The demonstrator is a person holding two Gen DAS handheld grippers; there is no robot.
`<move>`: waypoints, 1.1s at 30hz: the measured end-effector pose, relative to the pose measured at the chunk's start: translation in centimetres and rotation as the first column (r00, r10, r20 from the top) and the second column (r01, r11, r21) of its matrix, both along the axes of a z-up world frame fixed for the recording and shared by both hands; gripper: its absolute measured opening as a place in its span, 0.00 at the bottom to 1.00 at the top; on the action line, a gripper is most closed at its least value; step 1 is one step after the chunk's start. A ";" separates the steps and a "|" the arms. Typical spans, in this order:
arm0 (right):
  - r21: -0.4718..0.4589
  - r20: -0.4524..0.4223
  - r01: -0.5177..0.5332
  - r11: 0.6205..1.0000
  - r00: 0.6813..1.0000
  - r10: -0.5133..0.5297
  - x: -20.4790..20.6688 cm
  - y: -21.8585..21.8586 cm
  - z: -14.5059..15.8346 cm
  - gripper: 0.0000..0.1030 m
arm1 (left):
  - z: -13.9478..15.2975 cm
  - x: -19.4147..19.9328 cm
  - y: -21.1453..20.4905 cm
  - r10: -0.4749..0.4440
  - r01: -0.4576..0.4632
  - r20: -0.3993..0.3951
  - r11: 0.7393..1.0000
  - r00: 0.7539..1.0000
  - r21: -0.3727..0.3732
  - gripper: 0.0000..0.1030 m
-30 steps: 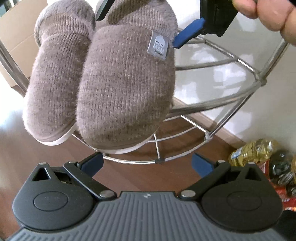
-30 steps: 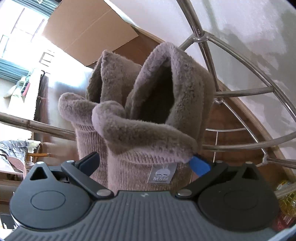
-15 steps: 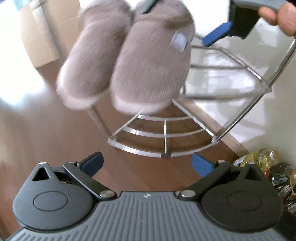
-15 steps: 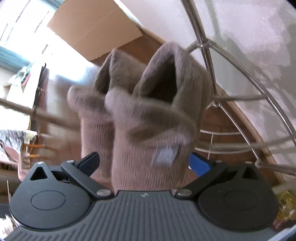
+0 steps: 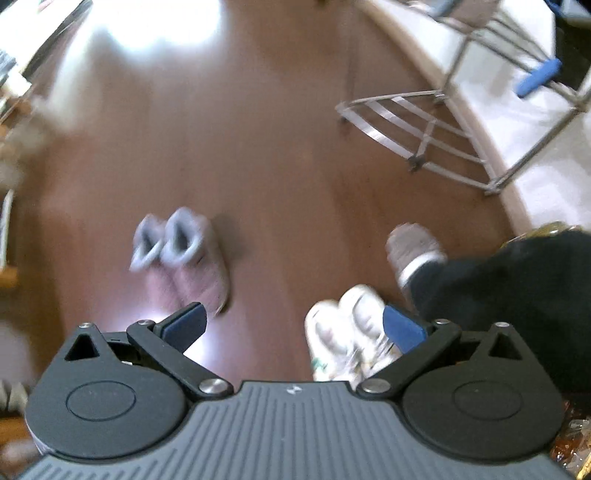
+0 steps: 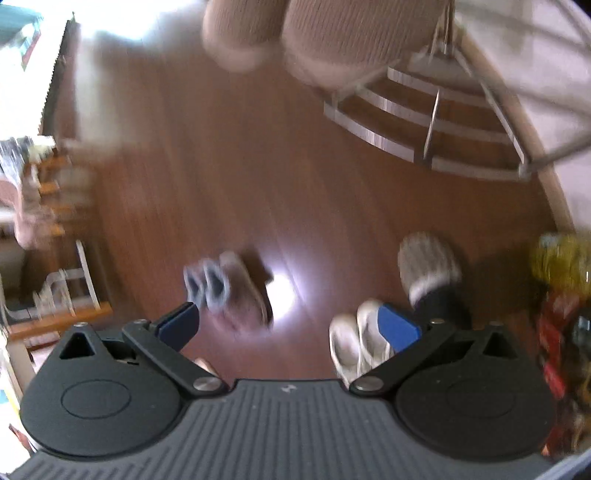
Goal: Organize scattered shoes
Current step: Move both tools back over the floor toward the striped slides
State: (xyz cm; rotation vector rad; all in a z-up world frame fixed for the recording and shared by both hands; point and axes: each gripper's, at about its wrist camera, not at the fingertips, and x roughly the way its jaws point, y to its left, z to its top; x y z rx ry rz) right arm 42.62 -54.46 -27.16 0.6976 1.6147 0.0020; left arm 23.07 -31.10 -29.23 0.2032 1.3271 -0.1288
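Note:
In the left wrist view, my left gripper (image 5: 293, 326) is open and empty above the brown floor. Below it lie a pink pair of slippers with grey cuffs (image 5: 181, 258) and a pair of white sneakers (image 5: 347, 339). My right gripper (image 6: 290, 326) is also open and empty. In its view the pink slippers (image 6: 225, 291) and white sneakers (image 6: 358, 343) lie on the floor. The brown fuzzy slippers (image 6: 295, 33) sit blurred at the top edge, on the upper tier of the metal rack (image 6: 424, 122). The rack (image 5: 424, 125) stands by the wall.
A person's foot in a grey slipper (image 5: 413, 247), with a dark trouser leg, stands beside the sneakers. Yellow oil bottles (image 6: 565, 262) and red packets are against the wall at the right. Furniture and clutter line the left edge. Both views are motion-blurred.
Both grippers have pulled back from the rack and tipped down toward the floor. The right gripper has left the brown slippers on the rack's upper tier.

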 end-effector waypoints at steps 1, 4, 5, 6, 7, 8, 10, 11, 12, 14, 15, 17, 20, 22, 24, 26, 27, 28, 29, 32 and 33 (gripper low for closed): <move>0.000 -0.028 -0.017 1.000 0.999 0.017 -0.7 1.6 -0.3 0.99 | 0.6 -0.9 1.8 0.039 -0.039 0.002 0.999 0.999 0.005 0.99; 0.032 -0.064 -0.096 0.995 0.993 0.098 -2.5 6.7 0.3 0.99 | 2.3 -3.4 6.6 0.143 -0.143 0.016 0.990 0.990 0.018 0.99; 0.029 -0.067 -0.144 0.989 0.987 0.146 -3.6 9.4 1.0 0.99 | 2.9 -4.3 8.1 0.175 -0.175 0.022 0.984 0.984 0.021 0.99; 0.027 -0.068 -0.177 0.984 0.982 0.178 -4.5 11.3 0.9 0.99 | 3.8 -5.1 9.7 0.199 -0.200 0.033 0.979 0.979 0.026 0.99; 0.029 -0.068 -0.199 0.980 0.977 0.201 -5.0 12.9 1.4 0.99 | 4.4 -6.1 11.4 0.224 -0.225 0.043 0.974 0.974 0.032 0.99; 0.031 -0.069 -0.221 0.975 0.972 0.223 -5.4 14.6 2.0 0.99 | 4.8 -6.8 12.8 0.243 -0.245 0.050 0.969 0.969 0.038 0.99; 0.053 -0.060 -0.251 0.966 0.965 0.254 -5.5 17.4 3.0 0.99 | 5.7 -7.7 14.4 0.260 -0.263 0.055 0.964 0.964 0.046 0.99; 0.063 -0.056 -0.265 0.962 0.962 0.269 -5.5 18.5 3.9 0.99 | 6.2 -8.0 14.9 0.262 -0.265 0.058 0.963 0.963 0.050 0.99; 0.071 -0.050 -0.277 0.958 0.959 0.280 -5.6 19.3 4.5 0.99 | 6.6 -8.3 15.3 0.263 -0.266 0.061 0.962 0.963 0.054 0.99; 0.081 -0.039 -0.287 0.954 0.956 0.291 -5.7 20.5 5.7 0.99 | 7.5 -8.7 15.9 0.263 -0.267 0.065 0.962 0.963 0.060 0.99; 0.084 -0.033 -0.287 0.954 0.956 0.291 -5.7 21.0 6.2 0.99 | 8.1 -8.8 16.1 0.257 -0.261 0.068 0.963 0.964 0.064 0.99; 0.088 -0.036 -0.276 0.957 0.959 0.280 -5.2 21.2 7.0 0.99 | 9.5 -8.8 16.2 0.245 -0.250 0.075 0.965 0.967 0.074 0.99; 0.094 -0.054 -0.237 0.967 0.969 0.243 -4.5 20.5 7.8 0.99 | 11.4 -8.0 16.0 0.235 -0.242 0.083 0.966 0.968 0.087 0.99; 0.104 -0.065 -0.215 0.971 0.973 0.222 -4.2 19.9 8.0 0.99 | 12.4 -7.6 15.4 0.246 -0.254 0.084 0.962 0.966 0.096 0.99; 0.114 -0.075 -0.209 0.971 0.973 0.218 -3.9 19.2 7.9 0.99 | 13.0 -7.1 15.1 0.262 -0.270 0.085 0.957 0.961 0.102 0.99; 0.101 -0.086 -0.227 0.969 0.968 0.236 -3.7 18.3 7.7 0.99 | 13.3 -6.6 15.0 0.290 -0.298 0.086 0.949 0.953 0.099 0.99; 0.096 -0.090 -0.234 0.968 0.966 0.242 -3.6 17.7 7.7 0.99 | 13.2 -6.4 14.9 0.311 -0.317 0.082 0.945 0.947 0.082 0.99; 0.092 -0.090 -0.234 0.968 0.966 0.242 -3.7 17.2 7.5 0.99 | 13.1 -6.2 14.8 0.331 -0.336 0.078 0.939 0.940 0.066 0.99; 0.088 -0.089 -0.234 0.968 0.966 0.241 -3.7 16.7 7.4 0.99 | 12.8 -6.2 14.9 0.336 -0.341 0.073 0.938 0.939 0.058 0.99; 0.064 -0.088 -0.208 0.976 0.973 0.214 -3.2 14.7 7.2 0.99 | 11.9 -6.0 14.0 0.314 -0.316 0.051 0.948 0.948 0.042 0.99; 0.053 -0.090 -0.197 0.979 0.975 0.201 -3.1 13.9 7.2 0.99 | 11.9 -6.1 13.9 0.308 -0.310 0.051 0.950 0.950 0.043 0.99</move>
